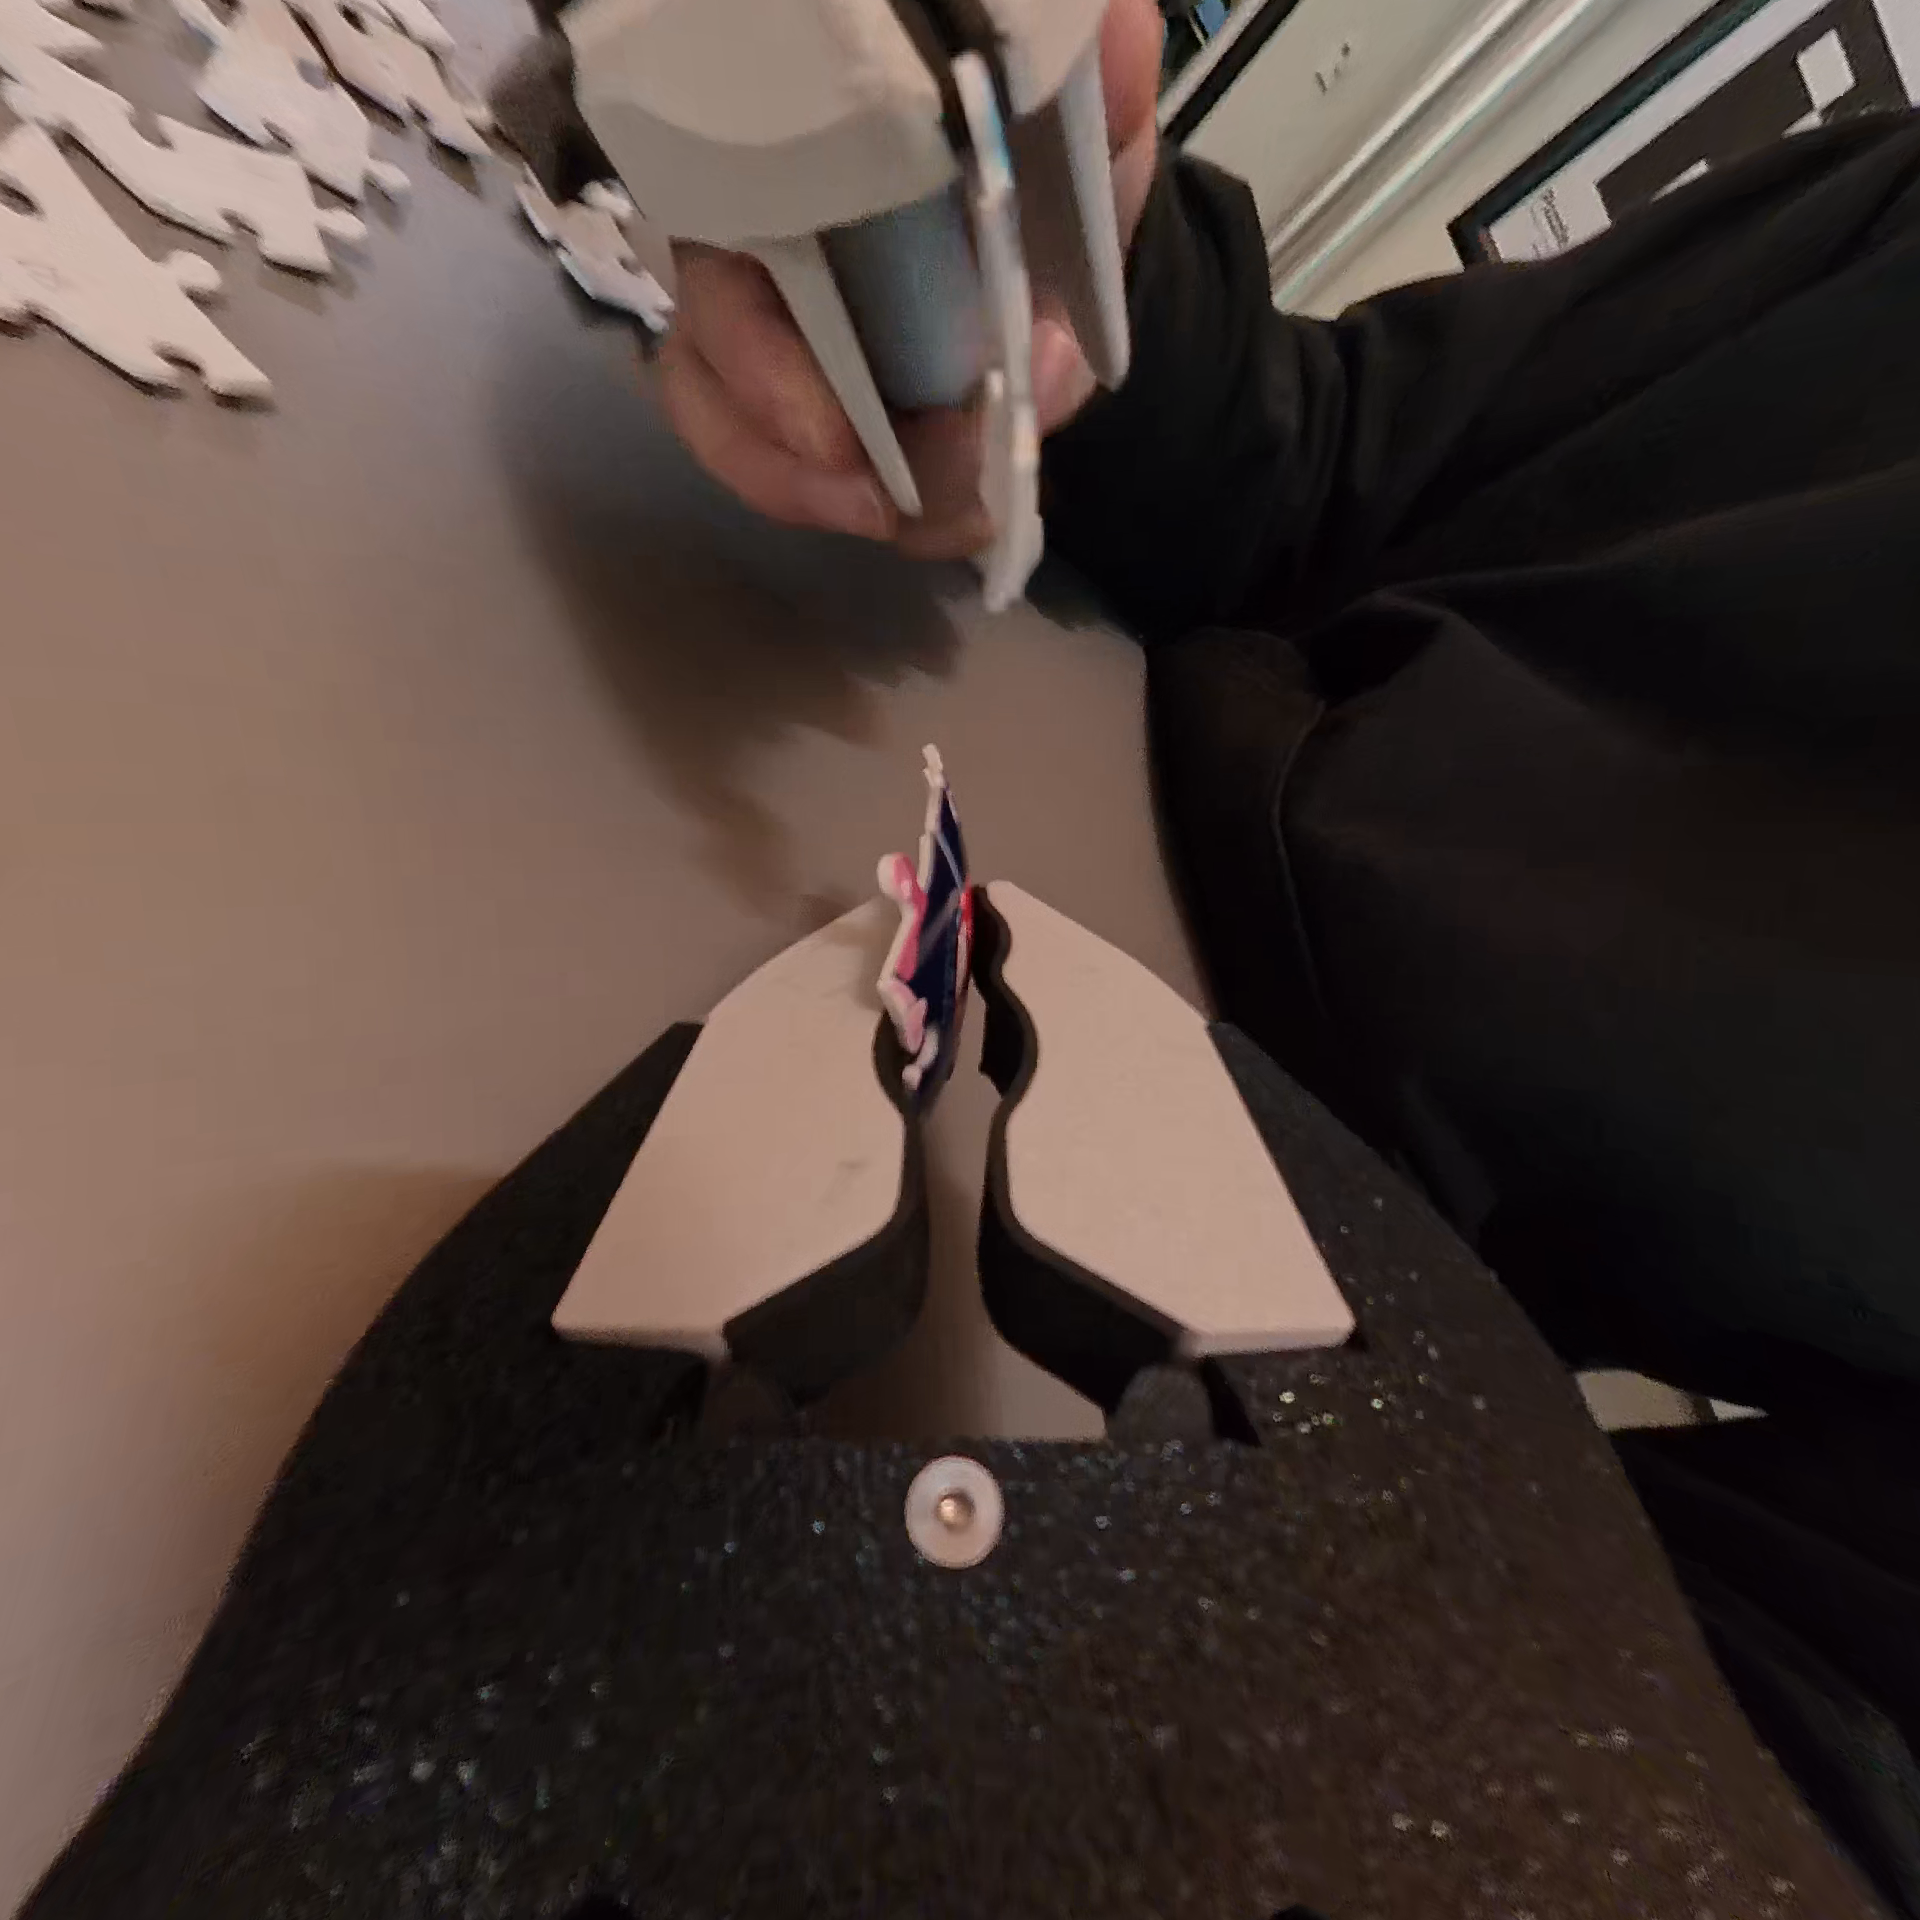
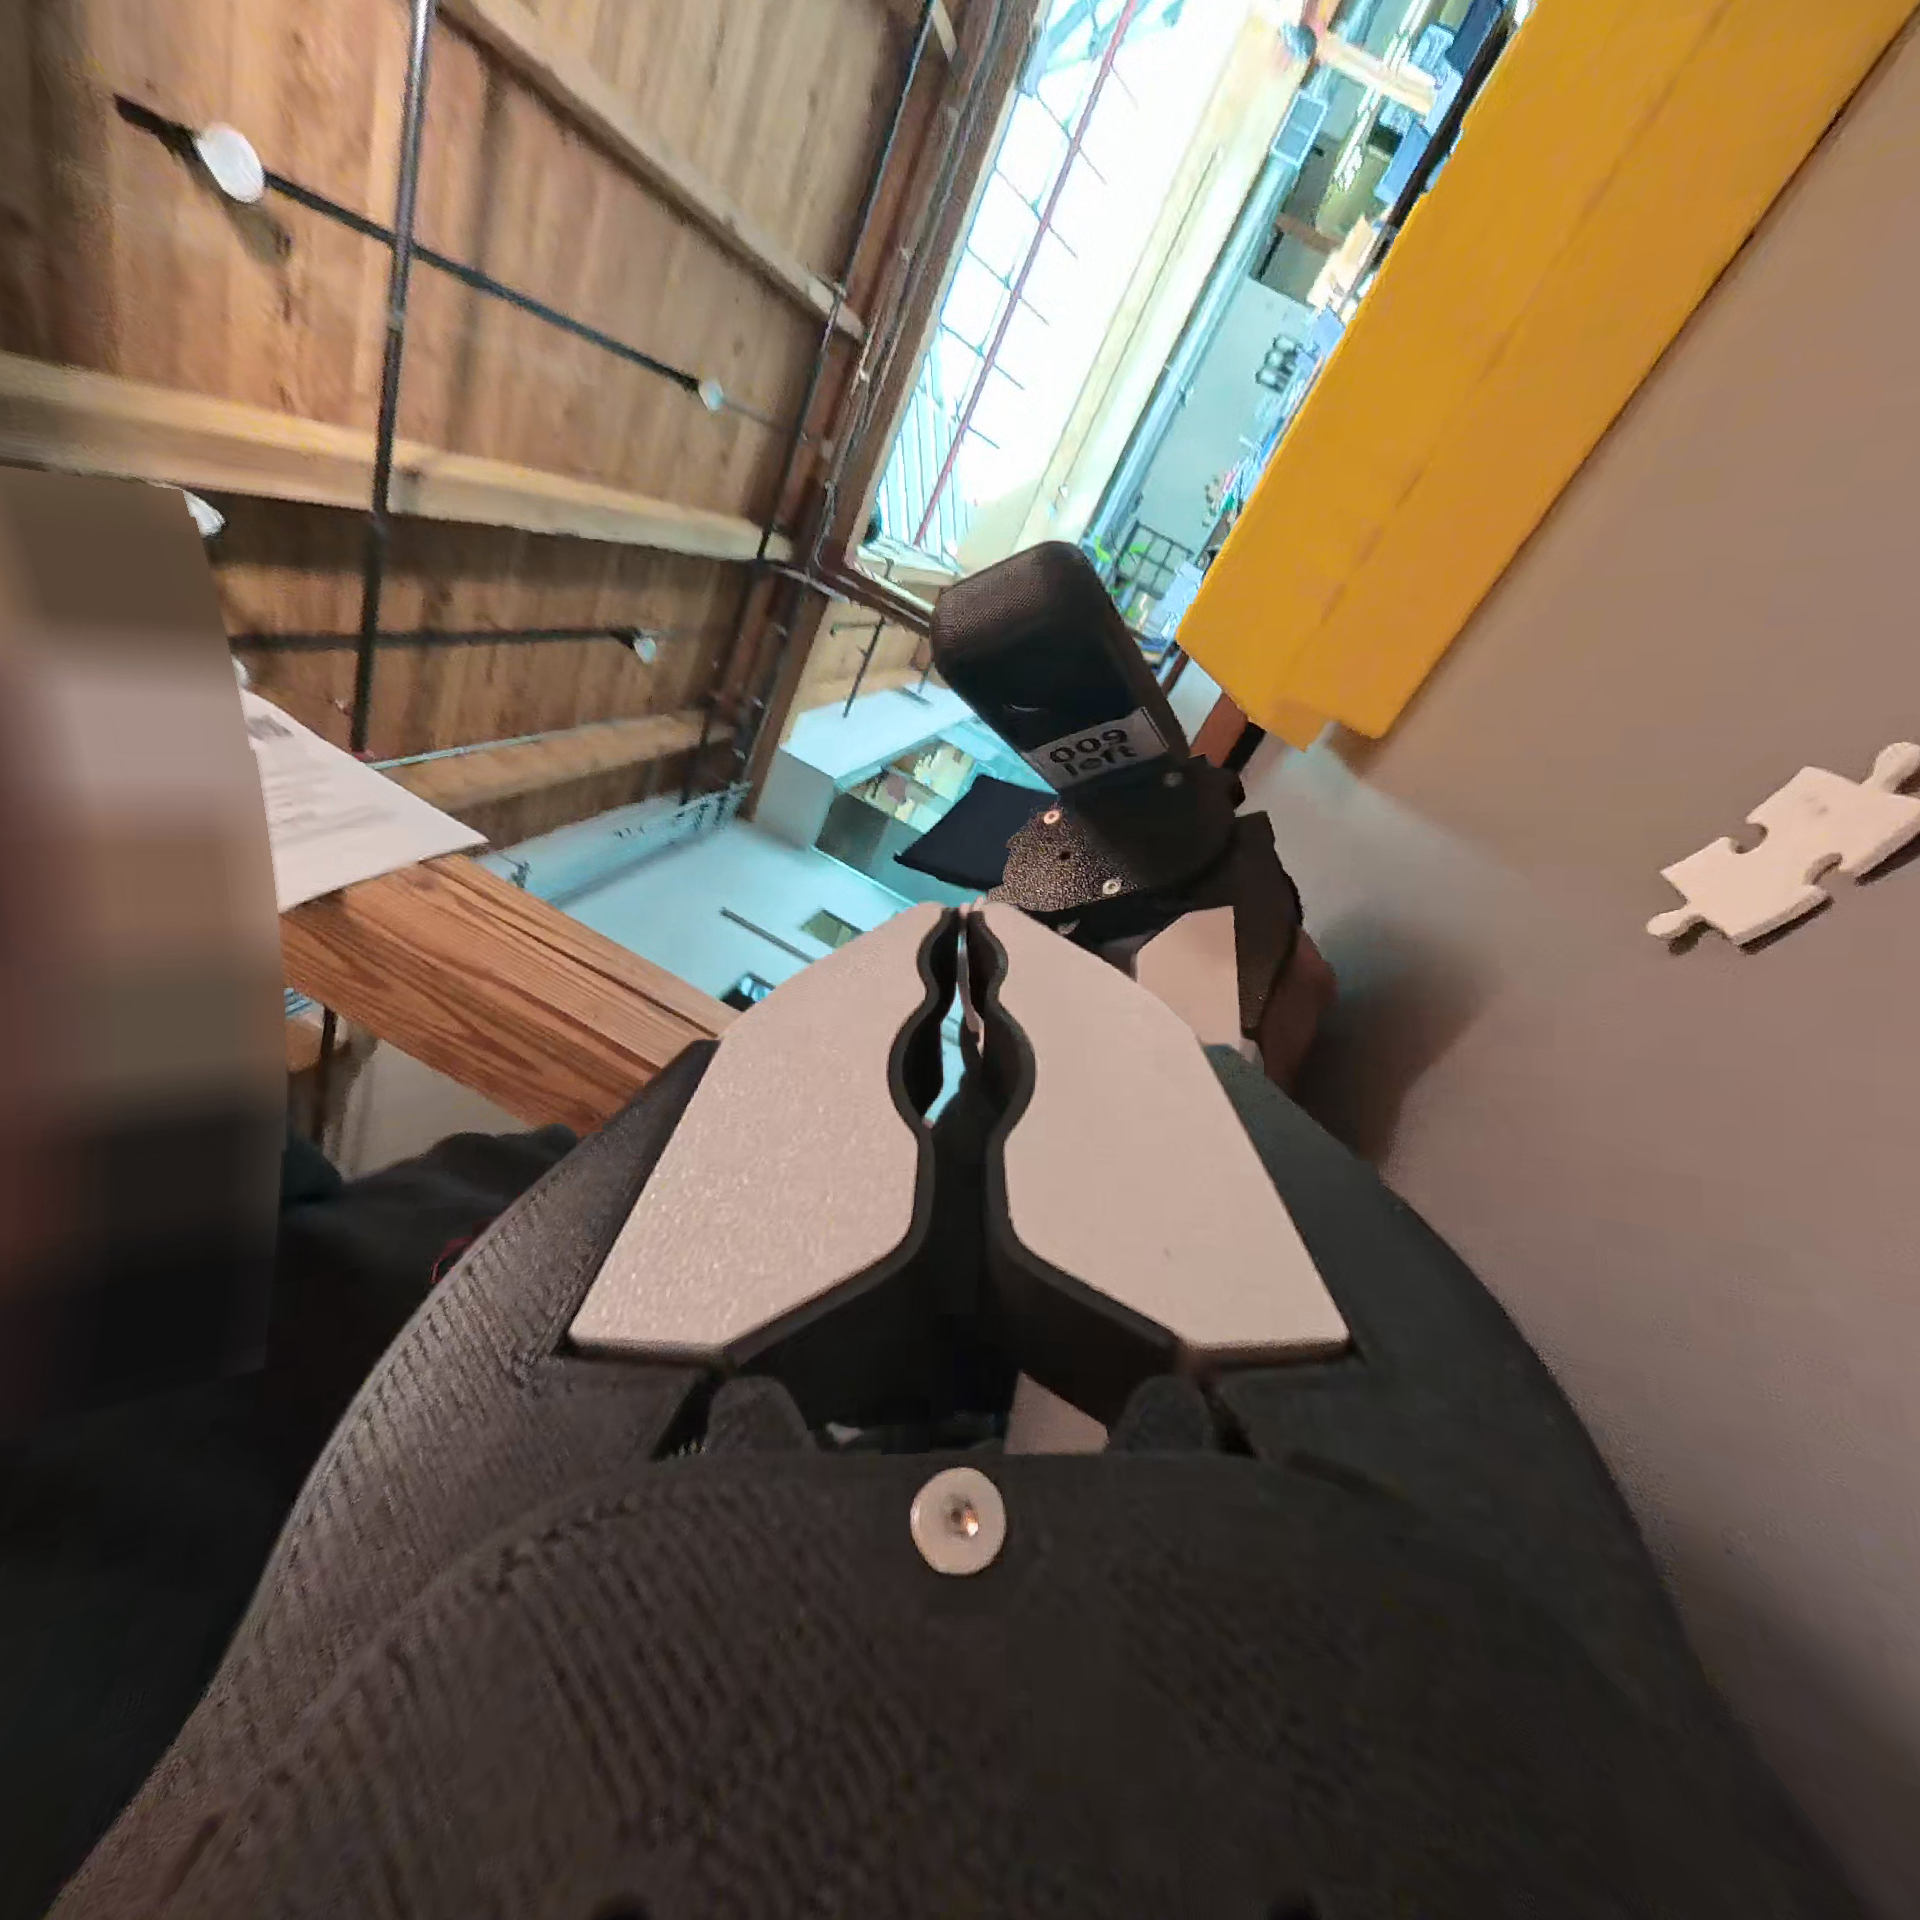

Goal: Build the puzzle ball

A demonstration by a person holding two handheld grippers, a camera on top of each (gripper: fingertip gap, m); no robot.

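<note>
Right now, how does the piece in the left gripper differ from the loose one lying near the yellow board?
The held piece shows blue, pink and red print; the loose piece shows plain white. The held one stands edge-up, pinched between the left gripper fingers; the loose one lies flat on the table. Both have jigsaw tabs.

A workshop-like loft: bare timber wall point(image 2: 312, 260), exposed beams point(image 2: 499, 966), large industrial window point(image 2: 1039, 260).

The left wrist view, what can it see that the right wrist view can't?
Only the left wrist view shows the left gripper pinching a blue, red and pink puzzle piece and a heap of white puzzle pieces.

Only the right wrist view shows a yellow panel, a wooden ceiling and one lone white puzzle piece.

Both show the grey table, and the right gripper pinching a thin pale piece.
</note>
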